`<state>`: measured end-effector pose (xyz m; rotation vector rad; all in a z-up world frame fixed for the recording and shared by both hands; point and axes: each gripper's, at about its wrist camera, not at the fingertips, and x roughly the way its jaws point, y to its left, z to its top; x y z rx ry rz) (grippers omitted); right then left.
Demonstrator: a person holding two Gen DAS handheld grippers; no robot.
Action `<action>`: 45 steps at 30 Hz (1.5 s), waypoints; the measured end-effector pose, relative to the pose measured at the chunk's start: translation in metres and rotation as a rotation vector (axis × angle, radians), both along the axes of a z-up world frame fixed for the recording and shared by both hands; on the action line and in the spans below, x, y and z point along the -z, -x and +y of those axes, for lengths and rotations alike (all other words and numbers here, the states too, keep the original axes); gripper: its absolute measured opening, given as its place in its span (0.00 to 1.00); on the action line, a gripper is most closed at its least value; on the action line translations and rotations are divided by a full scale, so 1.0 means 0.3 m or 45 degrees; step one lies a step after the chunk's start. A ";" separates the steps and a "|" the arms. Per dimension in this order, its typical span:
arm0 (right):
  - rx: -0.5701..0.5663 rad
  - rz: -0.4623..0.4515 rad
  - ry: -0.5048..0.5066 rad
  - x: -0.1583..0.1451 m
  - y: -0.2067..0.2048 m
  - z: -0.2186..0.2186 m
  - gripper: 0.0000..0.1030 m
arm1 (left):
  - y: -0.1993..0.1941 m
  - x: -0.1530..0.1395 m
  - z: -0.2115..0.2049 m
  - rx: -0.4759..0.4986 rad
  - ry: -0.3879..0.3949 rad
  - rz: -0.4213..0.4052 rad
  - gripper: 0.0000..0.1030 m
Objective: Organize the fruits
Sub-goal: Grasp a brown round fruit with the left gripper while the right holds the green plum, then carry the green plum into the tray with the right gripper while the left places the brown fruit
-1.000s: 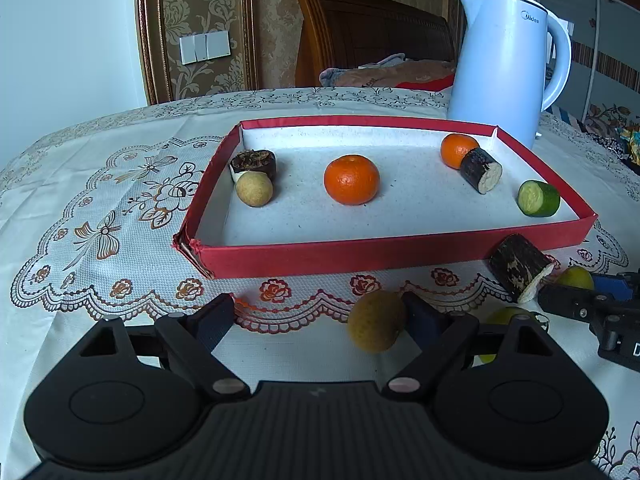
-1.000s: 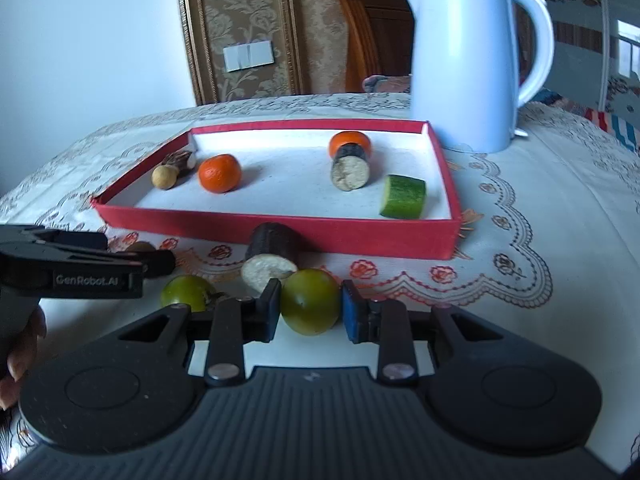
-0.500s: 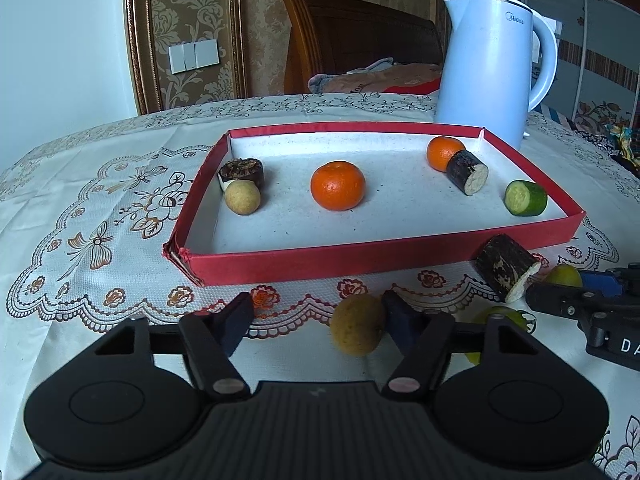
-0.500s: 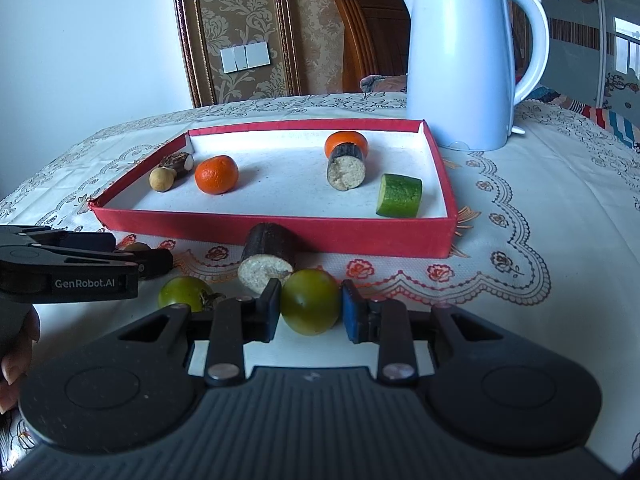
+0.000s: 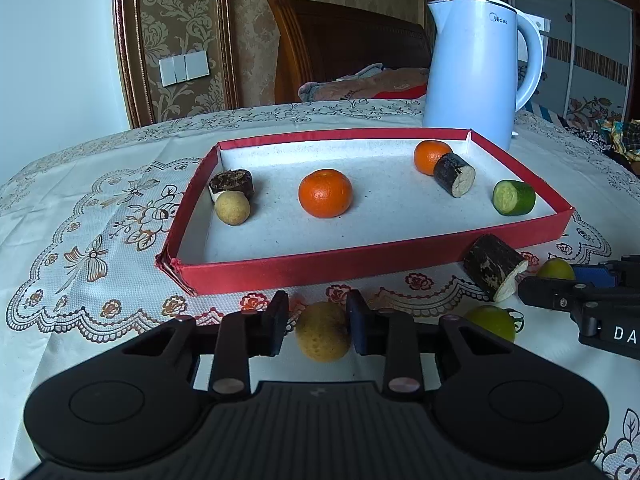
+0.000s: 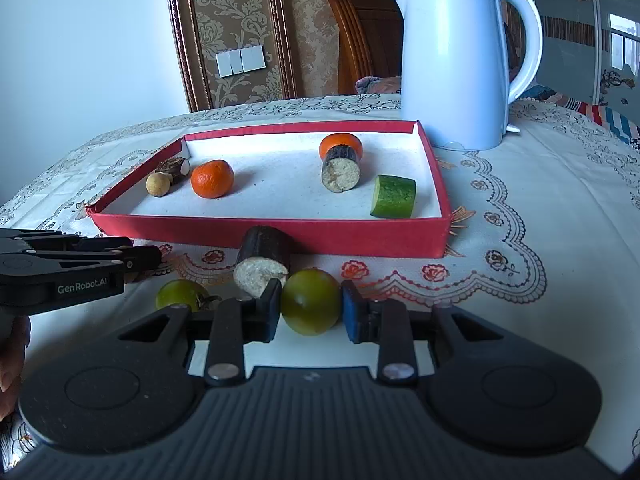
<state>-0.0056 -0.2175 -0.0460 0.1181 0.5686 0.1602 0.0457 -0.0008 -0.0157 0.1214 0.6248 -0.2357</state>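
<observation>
**Helper:** What are your left fingers doing?

**Me:** My left gripper (image 5: 320, 328) has just been closing its fingers (image 5: 358, 326). Now they are pinched on a round tan fruit (image 5: 322, 334). The fruit sits low between them, just in front of the red tray (image 5: 320, 268).

**Helper:** And the right one?

**Me:** My right gripper (image 6: 310, 308) has its fingers (image 6: 269, 312) squeezed on a round green fruit (image 6: 310, 300), one pad on each side. That fruit is also low over the bench (image 6: 540, 208), near the tray's front wall.

**Helper:** What lies close by?

**Me:** A dark cut piece (image 6: 262, 258) with a pale end lies just behind the green fruit. I cannot tell if it touches the tray. A second green fruit (image 6: 180, 294) lies on the bench between my two grippers. A bit of a hand (image 6: 12, 360) shows at the left edge of the right view.

**Helper:** What is in the tray?

**Me:** At the left there is a small tan ball (image 5: 232, 208) touching a dark chunk (image 5: 232, 181). A big orange (image 5: 325, 193) sits in the middle. Farther right, a second orange (image 5: 426, 155) has a dark stub (image 5: 454, 174) against it. A cut green piece (image 5: 514, 198) is near the right wall.

**Helper:** And far off?

**Me:** A lacy cloth (image 5: 100, 224) with flowers covers the bench. A pale blue kettle (image 6: 452, 72) stands behind the tray. Past it are a wooden headboard (image 5: 340, 48), patterned wallpaper and a white wall switch (image 6: 240, 60).
</observation>
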 end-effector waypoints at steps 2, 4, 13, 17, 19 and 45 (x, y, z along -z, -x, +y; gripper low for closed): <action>0.001 -0.002 0.002 0.000 0.000 0.002 0.29 | 0.002 -0.001 0.000 0.001 0.000 -0.002 0.25; 0.005 -0.007 0.000 -0.002 0.002 0.002 0.29 | 0.001 -0.001 0.002 0.000 0.007 0.001 0.25; 0.015 -0.009 -0.021 0.000 0.003 -0.010 0.29 | 0.001 -0.007 0.022 0.007 0.044 0.010 0.25; 0.021 -0.031 -0.028 -0.003 0.011 -0.013 0.29 | 0.013 -0.022 0.034 0.012 0.079 -0.018 0.25; 0.027 -0.047 -0.032 -0.006 0.018 -0.016 0.29 | 0.020 -0.034 0.045 0.007 0.107 -0.043 0.25; 0.062 -0.218 0.139 -0.092 -0.013 0.039 0.29 | -0.052 -0.099 0.093 -0.167 0.177 -0.169 0.25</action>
